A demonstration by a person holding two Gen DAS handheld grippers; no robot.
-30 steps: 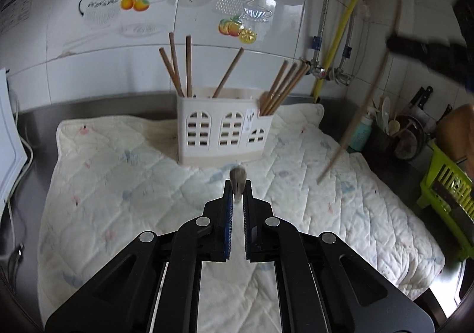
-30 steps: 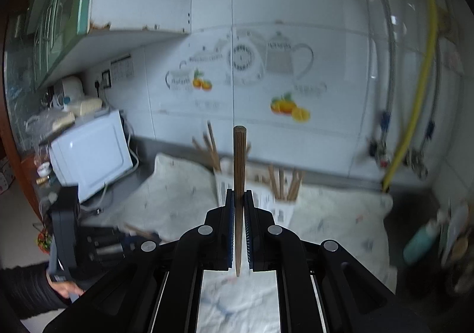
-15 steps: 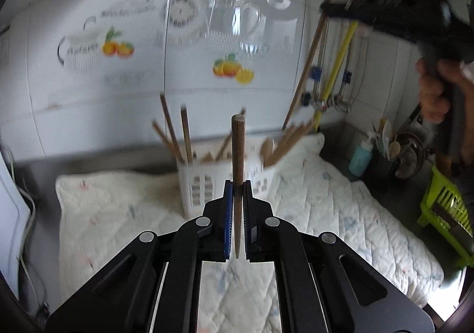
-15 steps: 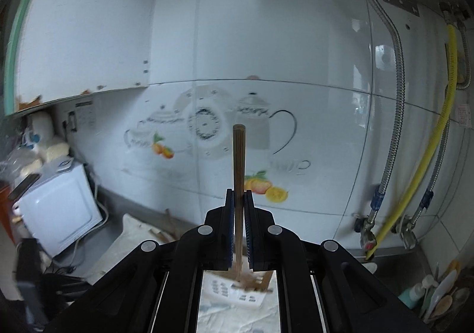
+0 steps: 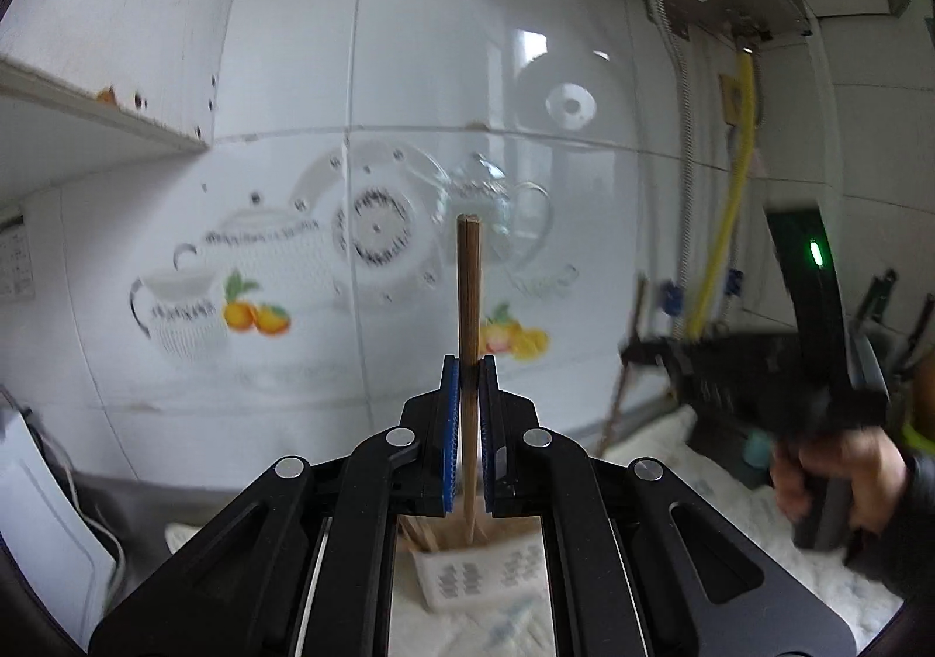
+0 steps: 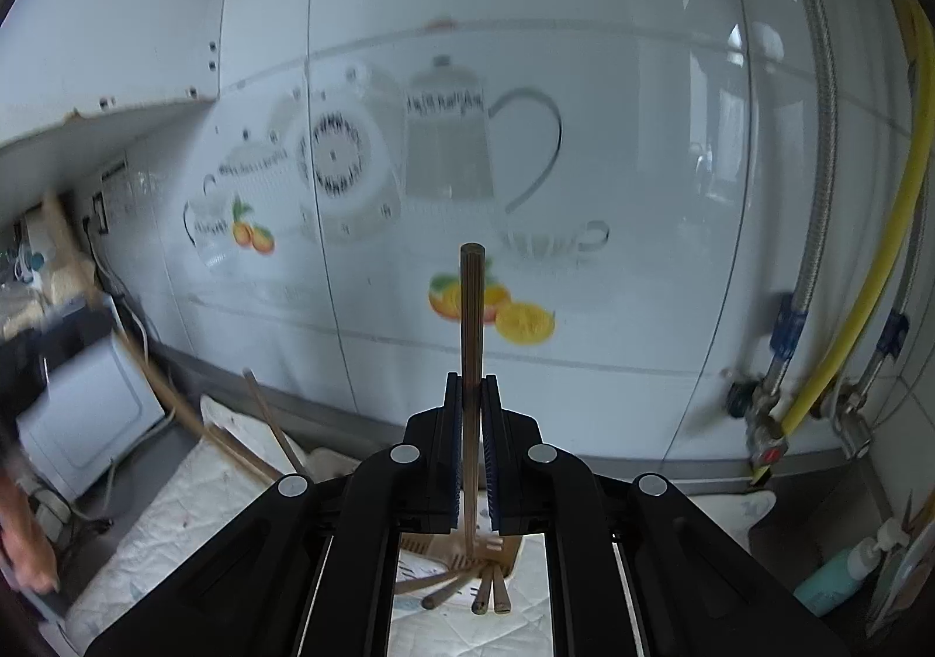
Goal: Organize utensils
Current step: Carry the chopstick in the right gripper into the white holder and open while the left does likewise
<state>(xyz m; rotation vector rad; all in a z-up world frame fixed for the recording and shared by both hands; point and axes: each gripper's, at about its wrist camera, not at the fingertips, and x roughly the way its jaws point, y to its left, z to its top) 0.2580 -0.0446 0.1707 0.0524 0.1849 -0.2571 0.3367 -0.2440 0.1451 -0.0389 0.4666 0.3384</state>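
Note:
My left gripper [image 5: 468, 365] is shut on a brown chopstick [image 5: 469, 294] that stands upright between its blue pads, its lower tip over the white slotted holder [image 5: 467, 578] seen between the arms. My right gripper [image 6: 471, 382] is shut on another upright chopstick [image 6: 471, 318], above the holder [image 6: 461, 555], which has several chopsticks [image 6: 488, 590] leaning in it. In the left wrist view the right gripper [image 5: 754, 370] appears blurred at the right, held by a hand [image 5: 835, 473]. Both grippers are high over the quilted mat [image 6: 169, 511].
A tiled wall with teapot and fruit decals is straight ahead. A yellow hose [image 6: 859, 306] and metal pipes with valves [image 6: 771, 423] run down the right. A white microwave [image 6: 87, 411] stands at the left, a teal bottle [image 6: 835, 578] at the right, a cabinet underside [image 5: 87, 107] up left.
Both grippers have moved with their chopsticks still held: the left rose high above the mat and holder, and the right slid sideways to hang over the holder.

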